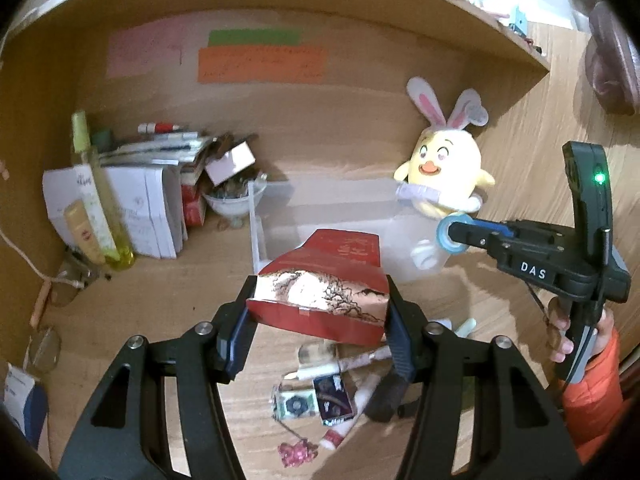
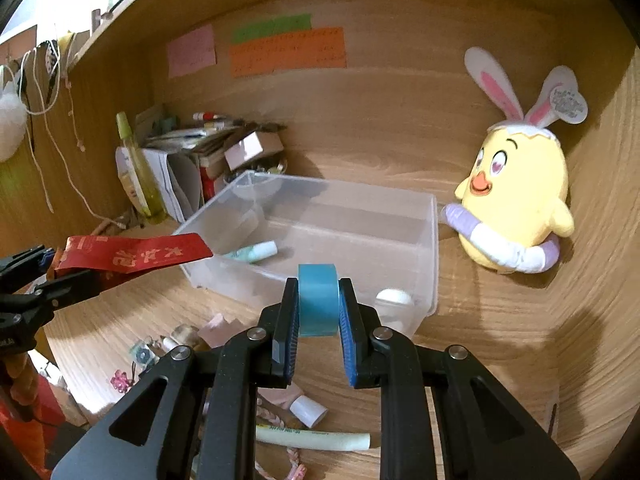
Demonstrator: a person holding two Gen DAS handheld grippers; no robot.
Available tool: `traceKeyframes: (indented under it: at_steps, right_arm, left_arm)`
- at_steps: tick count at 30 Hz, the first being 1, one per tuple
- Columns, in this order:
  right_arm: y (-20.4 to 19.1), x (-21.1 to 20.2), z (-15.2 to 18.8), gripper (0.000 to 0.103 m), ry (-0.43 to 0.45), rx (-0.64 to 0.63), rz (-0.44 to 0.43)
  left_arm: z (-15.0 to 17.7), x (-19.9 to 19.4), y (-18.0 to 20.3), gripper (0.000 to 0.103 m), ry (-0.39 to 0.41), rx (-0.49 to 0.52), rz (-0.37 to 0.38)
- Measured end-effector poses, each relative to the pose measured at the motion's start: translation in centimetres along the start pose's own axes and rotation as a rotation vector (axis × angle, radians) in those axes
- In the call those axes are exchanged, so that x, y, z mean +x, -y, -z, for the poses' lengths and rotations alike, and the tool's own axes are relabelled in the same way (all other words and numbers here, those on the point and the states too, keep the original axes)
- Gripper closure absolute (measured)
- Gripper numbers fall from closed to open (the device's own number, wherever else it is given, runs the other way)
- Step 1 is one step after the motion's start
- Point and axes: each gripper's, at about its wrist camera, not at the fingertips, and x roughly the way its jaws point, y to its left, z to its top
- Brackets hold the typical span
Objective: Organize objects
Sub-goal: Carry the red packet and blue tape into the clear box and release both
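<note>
- The red packet (image 1: 320, 292), printed with a branch drawing, sits clamped between the pads of the left gripper (image 1: 320, 312), held in the air above the wooden desk (image 1: 160, 292).
- The blue tape roll (image 2: 318, 300) is pinched on its flat sides by the right gripper (image 2: 318, 320), jaws narrow, just in front of the clear plastic bin (image 2: 424, 248).
- Inside the bin lie a pale green tube (image 2: 256, 251) and a white round piece (image 2: 394, 299).
- A yellow chick plush (image 2: 516, 208) with rabbit ears stands right of the bin.
- Small clutter (image 1: 316, 400) lies on the desk below the packet.
</note>
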Motion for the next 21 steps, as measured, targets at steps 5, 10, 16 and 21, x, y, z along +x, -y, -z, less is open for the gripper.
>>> traceKeyframes:
  at_steps: [5,10,16,21]
  right_arm:
    - [0.4,-0.1,-0.7,0.087,0.02,0.009,0.004]
    - [0.8,0.3,-1.3,0.087,0.027,0.013,0.012]
    - [1.3,1.2,-2.1,0.087,0.028,0.019,0.02]
    - [1.7,1.7,-2.9,0.087,0.033,0.02,0.031]
  left_arm:
    - [-1.2,0.8,0.4,0.046,0.013,0.011,-0.001]
    - [-2.5,2.2,0.6,0.046,0.013,0.017,-0.003]
    - [-4.2,4.5,0.7,0.046,0.007,0.023,-0.003]
    - [-5.7,6.5,0.4,0.046,-0.008,0.009,0.013]
